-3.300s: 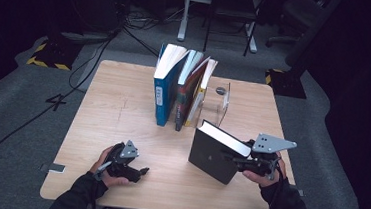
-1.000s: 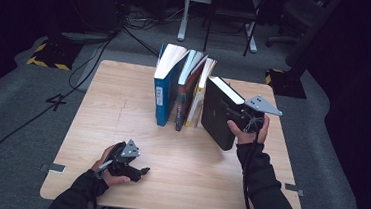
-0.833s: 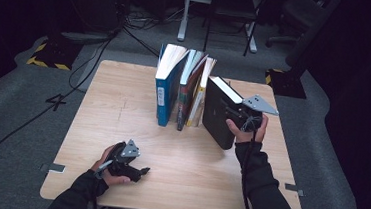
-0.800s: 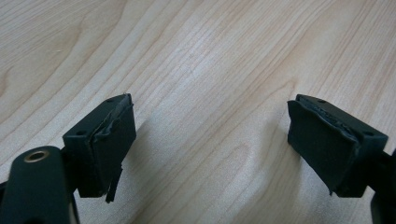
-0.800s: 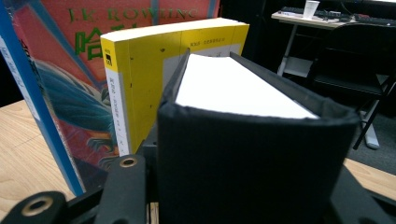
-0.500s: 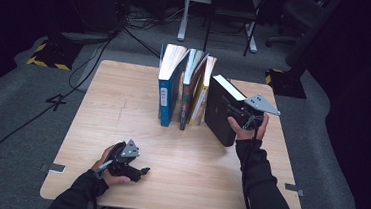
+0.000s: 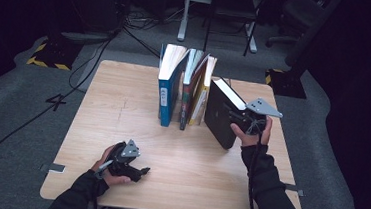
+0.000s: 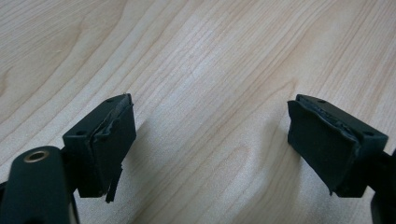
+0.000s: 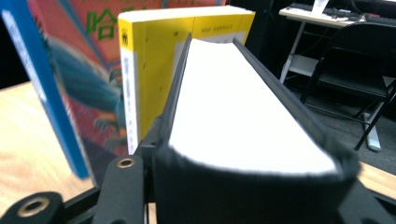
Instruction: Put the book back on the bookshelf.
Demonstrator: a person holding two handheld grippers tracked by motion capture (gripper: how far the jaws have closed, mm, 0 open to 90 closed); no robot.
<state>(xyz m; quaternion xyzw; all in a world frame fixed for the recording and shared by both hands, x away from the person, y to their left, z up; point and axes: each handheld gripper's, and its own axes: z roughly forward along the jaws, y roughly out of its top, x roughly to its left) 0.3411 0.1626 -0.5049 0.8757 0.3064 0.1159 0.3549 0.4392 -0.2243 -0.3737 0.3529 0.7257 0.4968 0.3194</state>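
Gripping the black book [image 7: 221,115] at its right side, the right gripper [image 7: 245,120] is holding it upright and tilted at the right end of the row, its fingers clamped on the cover, just beside the yellow book [image 7: 202,93]. Further left the red book [image 7: 191,87] and blue book [image 7: 167,85] are standing open-topped on the counter [image 7: 124,94]. The left gripper [image 7: 130,169] is resting near the counter's near edge, well apart from the books.

Looking from the left gripper view, the fingers [image 8: 109,140] are standing wide apart over bare wood, holding nothing.

Looking from the right gripper view, the black book's white page block [image 9: 238,116] is running away from the camera, leaning toward the yellow book [image 9: 154,56]. My worry: the row is leaning loosely, so a hard push could be toppling it leftward, and letting go while tilted could be dropping the book flat. Chairs and cables are sitting beyond the far edge, not in the way.
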